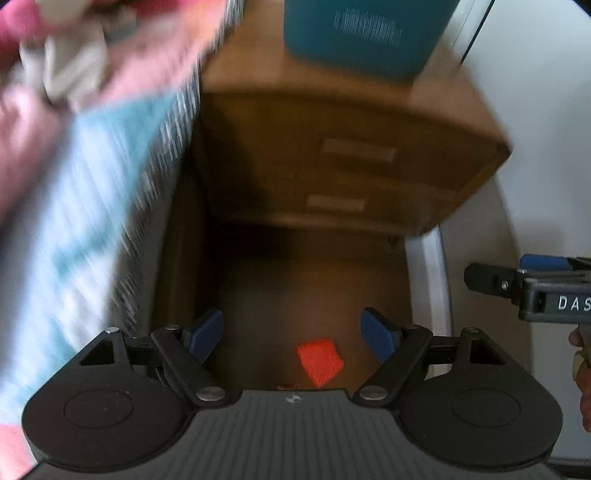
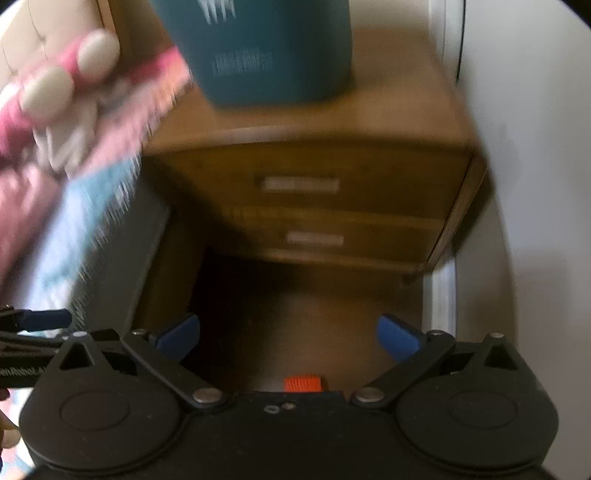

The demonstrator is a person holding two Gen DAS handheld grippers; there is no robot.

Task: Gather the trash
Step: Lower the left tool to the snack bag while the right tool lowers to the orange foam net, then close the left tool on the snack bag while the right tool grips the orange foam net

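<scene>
Fingers (image 1: pixel 380 334) of left gripper (image 1: pixel 293 332) spread wide, gripping nothing; right gripper (image 2: pixel 288 334) likewise gaping, empty. Orange scrap (image 1: pixel 320 361) lay on brown floor (image 1: pixel 295 280) just below left gripper, between bed (image 1: pixel 74 206) and nightstand (image 1: pixel 351 162). Judged barely begun: scrap untouched, pickup and binning left; no bin visible

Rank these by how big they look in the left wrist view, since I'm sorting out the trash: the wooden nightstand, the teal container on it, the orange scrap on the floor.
1. wooden nightstand
2. teal container, partly cut off at the top edge
3. orange scrap, smallest though nearest the camera
</scene>
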